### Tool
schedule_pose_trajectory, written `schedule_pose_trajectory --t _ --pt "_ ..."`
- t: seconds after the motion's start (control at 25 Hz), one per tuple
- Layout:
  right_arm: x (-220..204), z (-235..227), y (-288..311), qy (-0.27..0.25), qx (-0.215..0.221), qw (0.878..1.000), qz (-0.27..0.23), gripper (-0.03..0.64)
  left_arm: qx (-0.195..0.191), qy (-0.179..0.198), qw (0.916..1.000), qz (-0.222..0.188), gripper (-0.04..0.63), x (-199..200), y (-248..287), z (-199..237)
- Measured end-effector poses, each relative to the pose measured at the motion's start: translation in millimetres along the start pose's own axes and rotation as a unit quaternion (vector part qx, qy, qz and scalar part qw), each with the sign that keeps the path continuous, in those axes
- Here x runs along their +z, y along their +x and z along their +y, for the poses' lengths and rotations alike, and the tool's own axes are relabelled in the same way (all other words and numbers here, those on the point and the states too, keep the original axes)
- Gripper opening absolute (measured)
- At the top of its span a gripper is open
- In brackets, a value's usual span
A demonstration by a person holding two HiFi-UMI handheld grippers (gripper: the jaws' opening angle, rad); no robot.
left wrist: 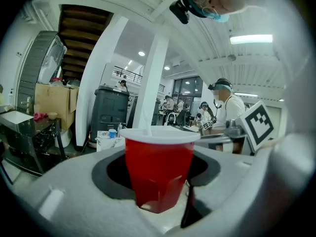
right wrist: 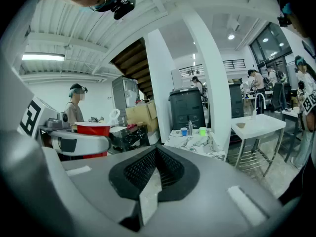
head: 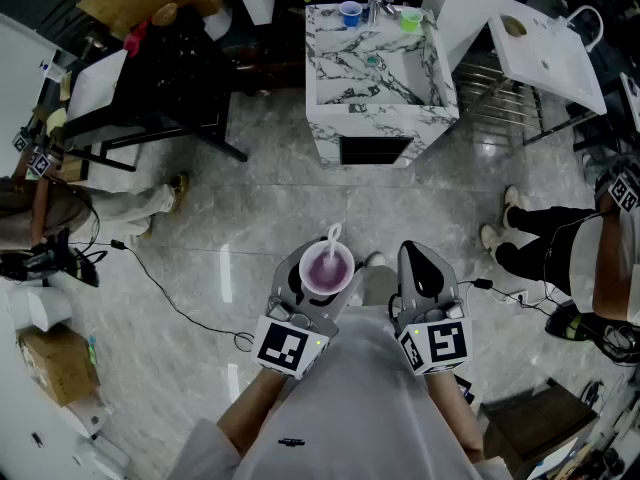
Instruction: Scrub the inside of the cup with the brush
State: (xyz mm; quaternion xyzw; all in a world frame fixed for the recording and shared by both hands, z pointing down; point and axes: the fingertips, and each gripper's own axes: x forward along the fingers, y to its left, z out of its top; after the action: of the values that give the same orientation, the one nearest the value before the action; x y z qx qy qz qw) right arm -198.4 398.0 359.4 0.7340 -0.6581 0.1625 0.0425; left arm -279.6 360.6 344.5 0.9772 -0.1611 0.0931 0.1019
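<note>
With the left claw [head: 322, 288] grasping the red plastic cup [head: 327, 266], the clenched, empty right claw [right wrist: 154, 172] might topple the loose white-handled brush [head: 333, 236]

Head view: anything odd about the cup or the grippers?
Nothing spilled or damaged. One oddity: the brush stands loose in the red cup, its handle leaning out over the rim, unheld. The left gripper holds the cup upright; the right gripper beside it is shut on nothing.
</note>
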Motion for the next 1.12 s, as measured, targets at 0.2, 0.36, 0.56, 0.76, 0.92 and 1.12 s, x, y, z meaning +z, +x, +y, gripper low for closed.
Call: schedule_pose_trajectory --t 0.2,0.36,0.56,0.76,0.92,1.12 --pt "14.7 -5.5 -18.2 -0.009 0.016 1.0 0.009 0.005 -0.003 -0.006 0.9999 0.009 0.272 13.9 3.1 -31.2" --pt "15.1 -21.5 -25.4 0.003 0.022 1.0 -0.003 0.005 0.003 -0.002 0.9999 0.014 0.272 9.9 17.8 -48.0" --pt "-0.9 -59.0 -30.7 0.03 0.023 0.999 -0.012 0.005 0.017 0.003 0.9997 0.018 0.272 -2.3 39.5 -62.2" --pt "-27.6 -62.5 -26.7 0.038 0.077 0.995 0.054 -0.008 0.011 -0.001 0.999 0.043 0.272 -3.7 53.1 -71.9" --pt "-27.6 -59.8 -10.1 0.016 0.099 0.992 0.071 -0.008 0.018 -0.001 0.9987 0.048 0.272 0.9 71.2 -57.5" --pt "-25.0 -71.7 32.0 0.009 0.105 0.99 0.094 -0.008 0.011 -0.01 0.9985 0.052 0.272 5.5 105.2 -24.8"
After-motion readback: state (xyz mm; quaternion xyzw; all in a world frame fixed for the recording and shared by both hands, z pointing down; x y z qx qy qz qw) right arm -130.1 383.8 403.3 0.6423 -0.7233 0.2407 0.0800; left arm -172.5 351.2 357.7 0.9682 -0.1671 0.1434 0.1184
